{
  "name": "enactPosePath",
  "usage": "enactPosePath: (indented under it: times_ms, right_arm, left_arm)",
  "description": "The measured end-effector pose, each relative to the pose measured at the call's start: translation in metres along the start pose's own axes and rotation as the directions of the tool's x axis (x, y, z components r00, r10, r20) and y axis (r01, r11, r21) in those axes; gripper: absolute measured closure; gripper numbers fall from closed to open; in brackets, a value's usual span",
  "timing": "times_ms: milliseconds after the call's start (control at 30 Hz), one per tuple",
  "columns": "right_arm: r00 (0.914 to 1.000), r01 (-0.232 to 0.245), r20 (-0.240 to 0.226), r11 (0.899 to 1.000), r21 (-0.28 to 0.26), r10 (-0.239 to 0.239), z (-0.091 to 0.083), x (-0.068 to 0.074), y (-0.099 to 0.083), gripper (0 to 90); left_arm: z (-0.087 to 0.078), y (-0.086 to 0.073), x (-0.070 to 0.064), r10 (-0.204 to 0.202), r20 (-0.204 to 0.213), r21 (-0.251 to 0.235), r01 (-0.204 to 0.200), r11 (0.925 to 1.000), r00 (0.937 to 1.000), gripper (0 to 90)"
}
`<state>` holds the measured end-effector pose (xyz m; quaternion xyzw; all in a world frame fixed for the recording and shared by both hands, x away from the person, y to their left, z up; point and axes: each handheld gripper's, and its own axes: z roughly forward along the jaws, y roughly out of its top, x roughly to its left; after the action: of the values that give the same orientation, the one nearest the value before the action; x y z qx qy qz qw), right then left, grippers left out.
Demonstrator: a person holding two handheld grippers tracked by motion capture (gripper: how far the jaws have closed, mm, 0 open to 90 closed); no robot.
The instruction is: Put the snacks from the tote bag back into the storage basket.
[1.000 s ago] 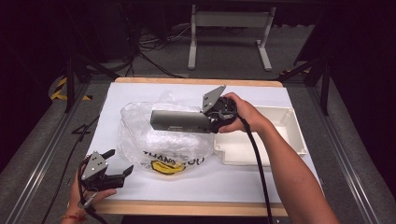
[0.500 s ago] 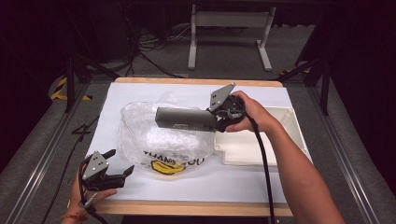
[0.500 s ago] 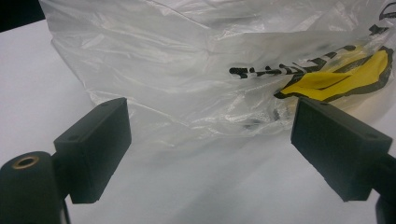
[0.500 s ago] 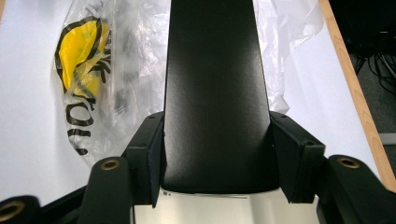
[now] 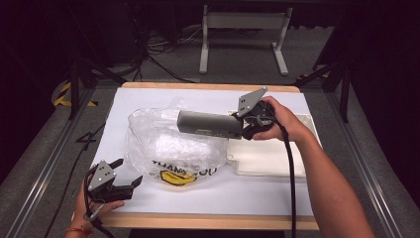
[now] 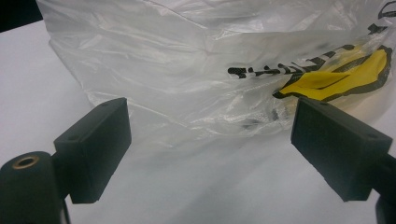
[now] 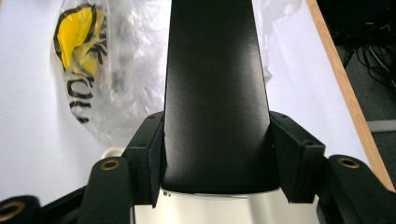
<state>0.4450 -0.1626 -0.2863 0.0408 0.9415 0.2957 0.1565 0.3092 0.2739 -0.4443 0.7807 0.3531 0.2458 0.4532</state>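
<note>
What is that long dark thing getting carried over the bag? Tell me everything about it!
The long dark box is slim and grey-black, with a smooth matte skin like card or plastic and a line of tiny print along its side. It lies level in the air above the clear plastic bag, not resting on it as far as the high view shows. The right tongs pinch one end, a pad pressed on each side, and its free end points to the person's left.

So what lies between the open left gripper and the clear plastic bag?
Bare white table cover: in the left gripper view the left gripper faces the clear plastic bag, nothing between.
</note>
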Motion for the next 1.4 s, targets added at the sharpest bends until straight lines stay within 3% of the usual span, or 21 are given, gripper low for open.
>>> enactPosePath:
  times_ms: [600,1400]
  right_arm:
    - [0.9979,-0.051,0.039,0.999,-0.017,0.051,-0.034,0.000,-0.042,43.1]
    - [0.9904,-0.111,0.082,0.994,-0.009,0.112,-0.066,0.002,-0.088,43.1]
  left_arm:
    - [0.002,0.002,0.000,0.005,-0.002,0.000,-0.005,1.0000,1.0000,12.5]
    - [0.004,0.002,-0.001,0.007,0.001,0.003,-0.007,1.0000,1.0000,12.5]
